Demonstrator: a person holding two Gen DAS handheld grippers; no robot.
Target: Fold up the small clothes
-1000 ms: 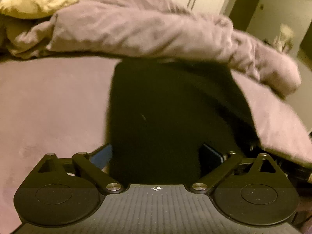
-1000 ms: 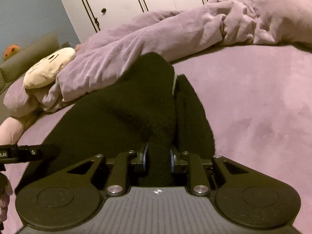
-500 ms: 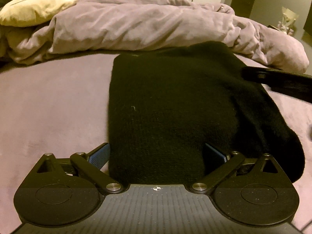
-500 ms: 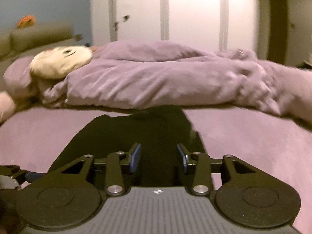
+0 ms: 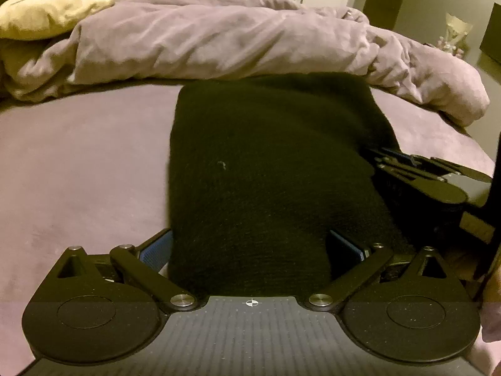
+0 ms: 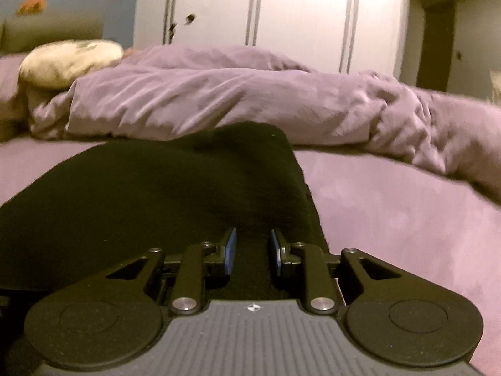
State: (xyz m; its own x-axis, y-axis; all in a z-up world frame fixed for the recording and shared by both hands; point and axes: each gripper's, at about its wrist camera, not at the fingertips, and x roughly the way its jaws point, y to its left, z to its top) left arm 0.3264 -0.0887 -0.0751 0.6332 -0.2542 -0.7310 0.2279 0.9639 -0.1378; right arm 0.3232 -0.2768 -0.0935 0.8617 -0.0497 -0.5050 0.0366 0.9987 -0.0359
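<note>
A black knitted garment point(image 5: 266, 163) lies folded flat on the purple bed sheet point(image 5: 78, 163). My left gripper point(image 5: 250, 244) is wide open at the garment's near edge, with its blue pads on either side of the cloth. My right gripper point(image 6: 252, 249) is open, its blue pads apart over the near right edge of the same garment point(image 6: 162, 194). The right gripper also shows in the left wrist view point(image 5: 407, 163), low at the garment's right side.
A crumpled purple duvet point(image 5: 235, 37) lies across the bed behind the garment. A cream plush pillow with a face point(image 5: 53, 6) sits at the far left. White wardrobe doors point(image 6: 266, 15) stand beyond the bed.
My right gripper held a raised fold of the garment, then opened and let it drop flat. It has since moved down to the garment's right side. My left gripper stayed open.
</note>
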